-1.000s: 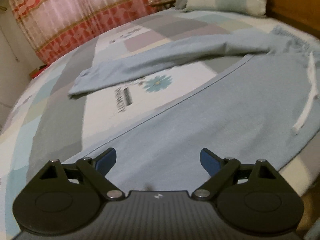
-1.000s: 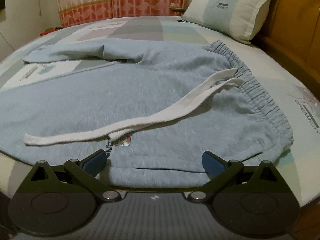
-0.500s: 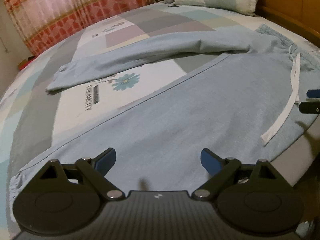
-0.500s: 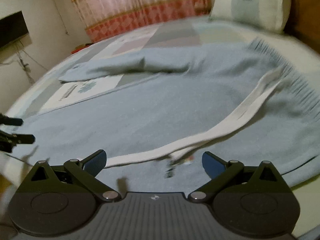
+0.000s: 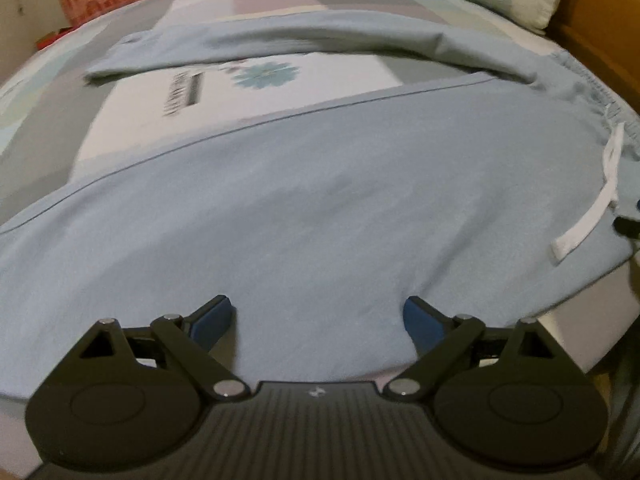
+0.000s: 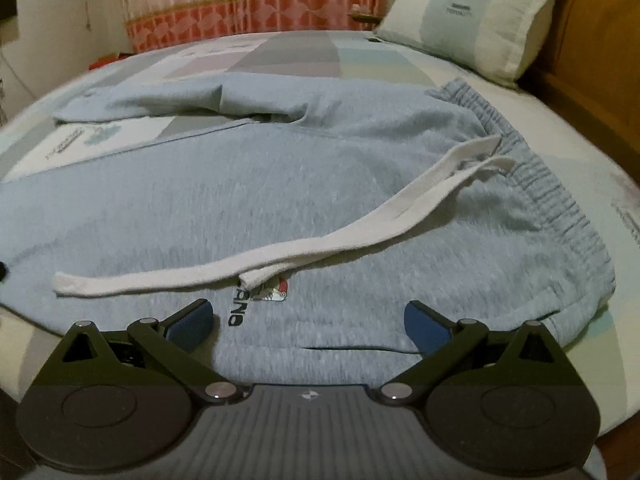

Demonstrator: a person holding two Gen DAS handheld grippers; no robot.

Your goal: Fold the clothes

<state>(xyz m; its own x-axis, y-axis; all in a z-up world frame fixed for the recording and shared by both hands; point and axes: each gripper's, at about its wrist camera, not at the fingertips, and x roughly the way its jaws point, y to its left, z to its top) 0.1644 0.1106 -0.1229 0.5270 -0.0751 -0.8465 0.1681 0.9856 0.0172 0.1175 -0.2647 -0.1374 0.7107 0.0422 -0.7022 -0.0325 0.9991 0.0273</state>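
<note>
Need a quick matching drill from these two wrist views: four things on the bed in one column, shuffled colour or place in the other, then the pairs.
Things:
1. sweatpants
2. drawstring
3. pillow
4. curtain

Descriptions:
A. white, lying loose across the fabric
B. pink and red, behind the far edge of the bed
C. light blue, spread flat on the bed
D. propped against the wooden headboard

Pairs: 1-C, 2-A, 3-D, 4-B

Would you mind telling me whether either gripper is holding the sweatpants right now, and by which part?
Nothing is held. The left gripper and right gripper are both open, poised at the near edge of the light blue sweatpants.
</note>
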